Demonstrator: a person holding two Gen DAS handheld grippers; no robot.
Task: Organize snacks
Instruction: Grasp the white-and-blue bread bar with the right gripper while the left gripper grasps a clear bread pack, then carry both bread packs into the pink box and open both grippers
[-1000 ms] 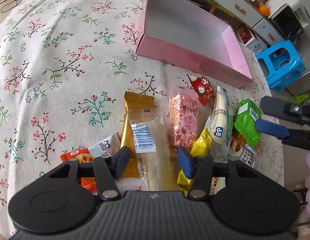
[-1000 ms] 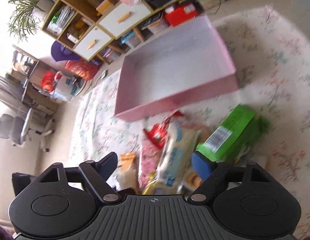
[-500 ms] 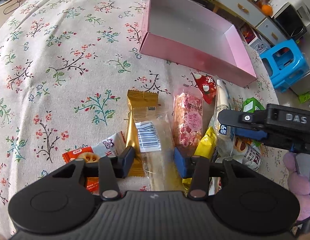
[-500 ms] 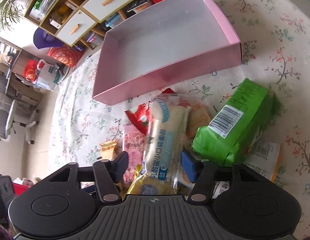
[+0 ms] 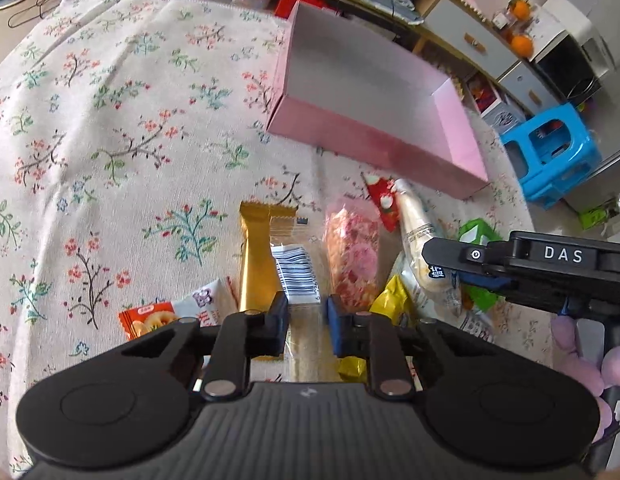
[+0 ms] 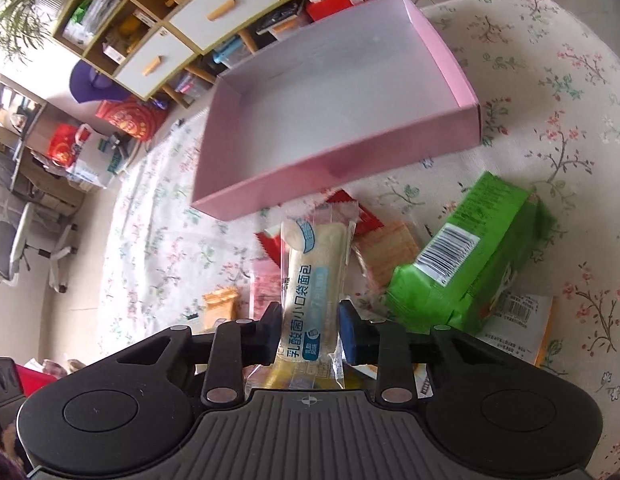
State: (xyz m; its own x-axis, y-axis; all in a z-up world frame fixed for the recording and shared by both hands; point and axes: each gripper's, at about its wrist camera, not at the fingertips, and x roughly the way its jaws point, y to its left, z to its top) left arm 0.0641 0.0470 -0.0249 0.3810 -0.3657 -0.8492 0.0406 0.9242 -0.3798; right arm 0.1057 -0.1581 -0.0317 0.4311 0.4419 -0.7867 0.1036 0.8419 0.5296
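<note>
- the left wrist view showed the left gripper (image 5: 307,318) clenched on a clear-wrapped snack with a barcode label (image 5: 295,276), its pads pressed against the wrapper's two sides; the snack lay on the floral tablecloth (image 5: 109,140) beside a gold wrapper (image 5: 255,256).
- only this view showed the orange cookie packet (image 5: 149,318) to the left of that gripper, the pink speckled bar (image 5: 352,252) just to its right, and a yellow packet (image 5: 392,300) beyond that.
- it also showed the right gripper (image 5: 450,264) from the side, over the pile.
- the right wrist view showed what that side view hid: the right gripper (image 6: 310,330) with its jaws closing, grasping a white bread packet (image 6: 314,272) with blue print, the pads touching both of its sides.
- that view alone showed the green bag (image 6: 470,260) lying just right of the bread, with a barcode facing up.
- both views showed the pink box (image 5: 370,92) (image 6: 330,92) open, beyond the snacks, nothing inside it.
- a blue stool (image 5: 550,156) appeared only in the left view; a shelf unit (image 6: 149,28) only in the right.
</note>
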